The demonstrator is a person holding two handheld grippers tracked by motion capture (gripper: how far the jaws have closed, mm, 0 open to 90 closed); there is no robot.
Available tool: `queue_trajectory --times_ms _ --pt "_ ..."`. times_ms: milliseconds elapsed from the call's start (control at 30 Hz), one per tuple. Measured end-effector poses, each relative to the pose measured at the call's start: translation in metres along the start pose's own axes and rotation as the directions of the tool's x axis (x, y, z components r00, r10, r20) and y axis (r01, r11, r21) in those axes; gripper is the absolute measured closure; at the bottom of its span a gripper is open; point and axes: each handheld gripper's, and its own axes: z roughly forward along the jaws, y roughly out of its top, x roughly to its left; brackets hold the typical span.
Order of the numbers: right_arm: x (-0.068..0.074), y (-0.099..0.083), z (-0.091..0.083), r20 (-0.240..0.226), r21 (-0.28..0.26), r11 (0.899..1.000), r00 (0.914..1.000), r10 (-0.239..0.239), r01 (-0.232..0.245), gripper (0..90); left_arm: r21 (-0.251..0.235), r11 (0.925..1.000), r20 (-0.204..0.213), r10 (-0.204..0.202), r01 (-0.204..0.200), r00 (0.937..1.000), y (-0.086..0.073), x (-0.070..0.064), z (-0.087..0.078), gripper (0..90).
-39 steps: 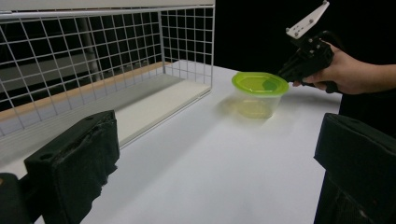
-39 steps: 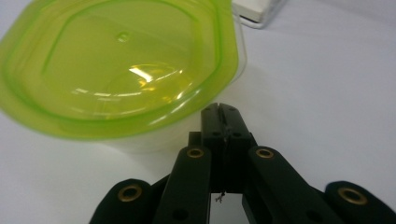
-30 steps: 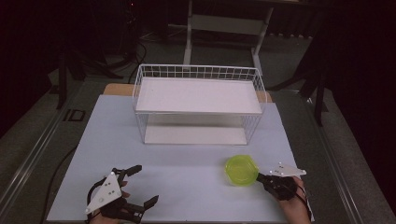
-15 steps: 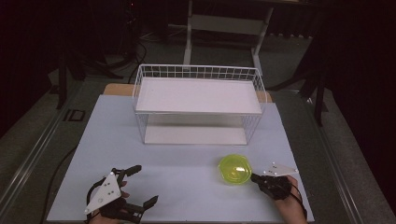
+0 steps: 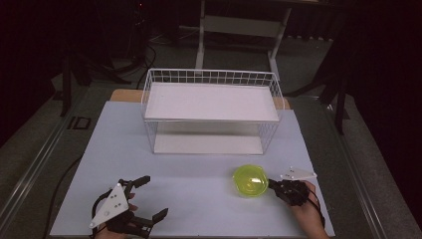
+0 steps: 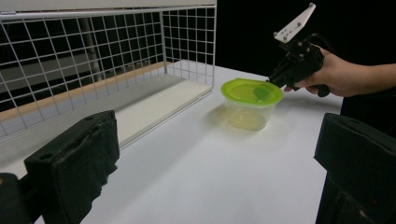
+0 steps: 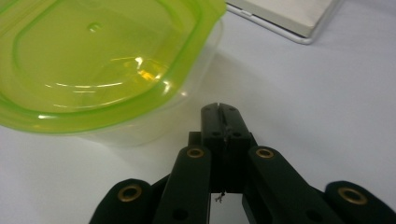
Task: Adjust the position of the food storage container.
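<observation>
Near table's front-right edge, green-lidded container (image 5: pixel 251 180) sits just ahead-left of my R gripper (image 5: pixel 275 186), jaws pinched together on nothing, tips just short of its rim. L gripper (image 5: pixel 149 198) spread wide, well apart to left. R hand nearer.

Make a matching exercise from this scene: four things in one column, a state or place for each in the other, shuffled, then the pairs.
1. left gripper
2. right gripper
3. green-lidded container
4. wire rack

a. stands at the far side of the table
b. jaws pressed together, beside the container
c. jaws wide apart, nothing between them
d. sits on the table, lid on

Pairs: 1-c, 2-b, 3-d, 4-a
</observation>
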Motion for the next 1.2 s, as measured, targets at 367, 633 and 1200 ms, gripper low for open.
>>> queue_trajectory --times_ms 367,633,1200 --pt "0.016 0.005 0.006 -0.058 -0.010 1.000 0.9982 -0.013 0.013 90.0 0.000 1.0000 0.002 -0.002 0.002 1.0000 0.000 0.000 0.000 0.6" --pt "0.031 0.013 0.013 -0.102 -0.009 0.999 0.9942 -0.033 0.032 90.0 0.001 1.0000 0.005 -0.002 0.002 1.0000 0.000 -0.001 0.001 0.6" --pt "0.055 0.033 0.030 -0.154 -0.044 0.997 0.9857 -0.069 0.063 90.0 -0.001 1.0000 0.001 0.001 -0.001 1.0000 0.000 0.000 -0.002 0.6"
